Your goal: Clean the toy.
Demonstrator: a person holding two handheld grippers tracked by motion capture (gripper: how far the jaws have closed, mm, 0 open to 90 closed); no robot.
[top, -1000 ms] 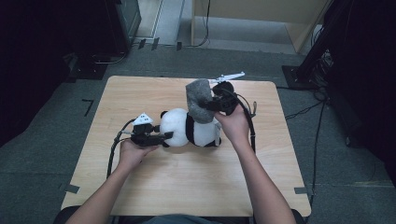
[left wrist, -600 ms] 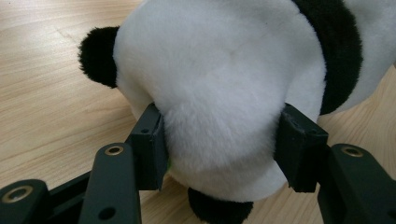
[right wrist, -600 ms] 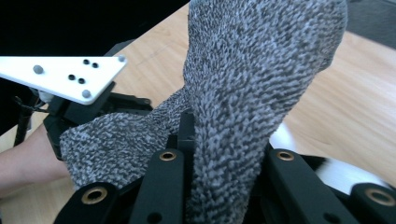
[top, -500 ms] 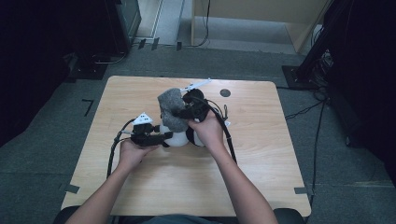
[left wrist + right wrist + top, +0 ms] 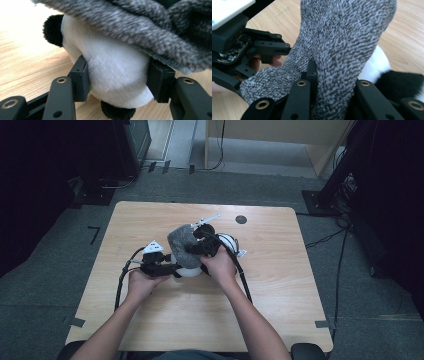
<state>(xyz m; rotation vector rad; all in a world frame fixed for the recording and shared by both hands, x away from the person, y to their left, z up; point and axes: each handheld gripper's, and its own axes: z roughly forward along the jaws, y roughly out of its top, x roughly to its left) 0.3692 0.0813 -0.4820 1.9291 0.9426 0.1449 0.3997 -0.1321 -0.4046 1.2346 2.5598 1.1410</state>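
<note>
At table centre, left to right: left gripper (image 5: 172, 269), jaws clamped on a toy panda (image 5: 110, 72), steadying it on the table (image 5: 280, 310); right gripper (image 5: 192, 247), pinched on a grey sock (image 5: 342, 42), draping it over the panda.

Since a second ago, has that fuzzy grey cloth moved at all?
Yes. The grey cloth, clamped in the right hand-held gripper, has travelled left, away from the dark spot on the table, over the panda toy.

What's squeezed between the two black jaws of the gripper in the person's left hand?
The white body of a plush panda. In the left gripper view, both jaws press into its sides, and a grey fuzzy cloth drapes over it from above.
</note>
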